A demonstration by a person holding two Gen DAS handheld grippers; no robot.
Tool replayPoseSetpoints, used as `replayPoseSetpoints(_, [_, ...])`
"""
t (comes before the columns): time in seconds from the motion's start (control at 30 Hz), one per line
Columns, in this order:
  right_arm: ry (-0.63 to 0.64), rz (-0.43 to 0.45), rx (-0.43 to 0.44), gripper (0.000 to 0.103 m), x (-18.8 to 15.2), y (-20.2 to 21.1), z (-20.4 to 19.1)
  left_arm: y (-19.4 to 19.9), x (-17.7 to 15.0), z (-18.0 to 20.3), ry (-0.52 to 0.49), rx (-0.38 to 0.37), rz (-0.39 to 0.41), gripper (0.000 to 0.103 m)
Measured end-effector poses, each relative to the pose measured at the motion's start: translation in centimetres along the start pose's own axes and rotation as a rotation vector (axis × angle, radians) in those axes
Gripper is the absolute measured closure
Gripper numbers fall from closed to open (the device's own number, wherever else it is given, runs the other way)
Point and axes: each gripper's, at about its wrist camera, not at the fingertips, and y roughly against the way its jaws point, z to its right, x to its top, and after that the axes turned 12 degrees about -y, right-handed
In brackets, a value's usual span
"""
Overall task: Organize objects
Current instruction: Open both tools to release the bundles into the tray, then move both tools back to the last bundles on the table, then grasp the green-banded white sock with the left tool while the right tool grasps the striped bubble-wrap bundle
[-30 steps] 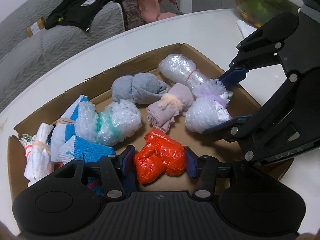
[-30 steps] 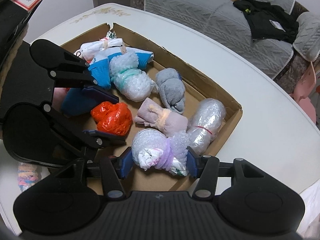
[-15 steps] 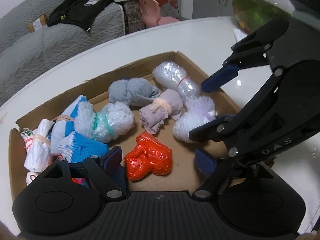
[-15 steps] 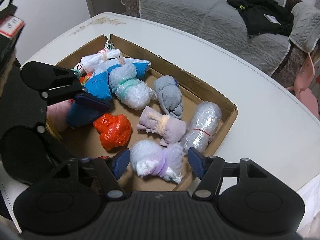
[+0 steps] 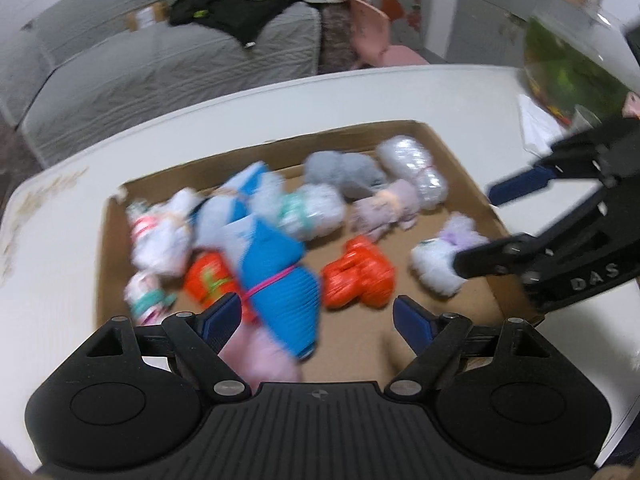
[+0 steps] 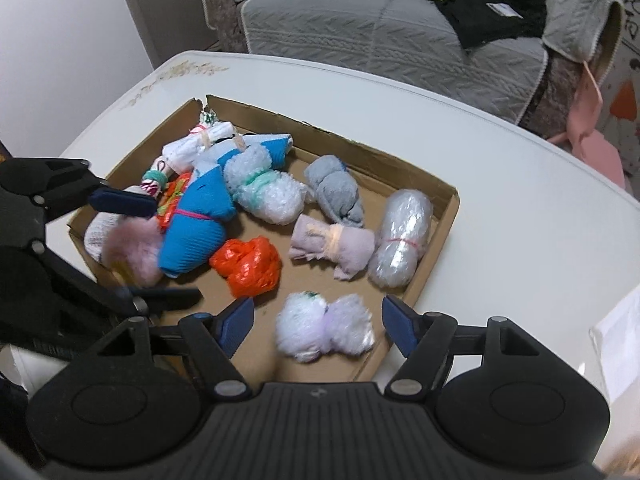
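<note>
Cardboard shallow tray point(image 6: 434, 236) sits on the white round table point(image 6: 500, 160) and holds all the wrapped bundles. Left gripper point(image 5: 318, 318) jaws opening, spread wide, nothing pinched; the orange crinkled plastic bundle point(image 6: 248, 266) lies loose on the tray floor just ahead of it. Right gripper point(image 6: 318, 326) jaws opening too, pads clear of the white-and-lilac bubble-wrap bundle point(image 6: 324, 330), which rests between them near the tray's near wall.

Risks, as judgement: that bundle sits close to the low edge, so a nudge from a finger could roll it out onto the table. Both tools crowd the same corner and could knock each other. The pile at the far-left end is stacked and could topple if snagged.

Count, right wrist view: one tray; two grippers; roughly eleven bundles — two orange, two blue-and-white, three bubble-wrap, one grey sock roll point(image 6: 336, 194), one lilac cloth roll point(image 6: 332, 246), one fluffy pink; the left-end white ones overlap, so exact number unclear.
</note>
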Motion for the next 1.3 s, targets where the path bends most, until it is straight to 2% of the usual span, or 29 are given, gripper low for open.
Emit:
replayPoseSetpoints(0.3, [-0.052, 0.031, -0.012, 0.034, -1.6, 1.7, -1.5, 2.4, -3.5, -1.6, 0.095, 0.032, -0.019, 0.016])
replayPoseSetpoints(0.43, [-0.035, 0.053, 0.039, 0.034, -3.2, 3.1, -3.6, 3.4, -5.8, -1.6, 0.131, 0.031, -0.014, 0.015])
replayPoseSetpoints(0.63, [0.141, 0.005, 0.148, 0.034, -6.9, 2.3, -8.5, 4.2, -10.0, -1.8, 0.145, 0.066, -0.027, 0.015])
replayPoseSetpoints(0.73, [0.239, -0.033, 0.165, 0.037, -8.4, 0.6, -10.6, 4.0, -11.4, -1.5, 0.102, 0.086, -0.037, 0.015])
replayPoseSetpoints(0.87, [0.33, -0.068, 0.155, 0.042, -9.5, -1.5, -12.0, 3.7, -12.0, -1.4, 0.062, 0.09, -0.029, 0.015])
replayPoseSetpoints(1.03, [0.345, -0.087, 0.16, 0.051, -9.6, -3.3, -12.2, 3.1, -12.2, -1.1, 0.02, 0.092, -0.031, 0.015])
replayPoseSetpoints(1.2, [0.339, -0.123, 0.146, 0.075, -9.7, -4.3, -12.1, 2.6, -12.3, -0.7, 0.001, 0.071, -0.026, 0.015])
replayPoseSetpoints(1.3, [0.319, -0.146, 0.141, 0.078, -9.9, -4.2, -11.4, 2.3, -12.1, -0.3, -0.005, 0.055, -0.023, 0.015])
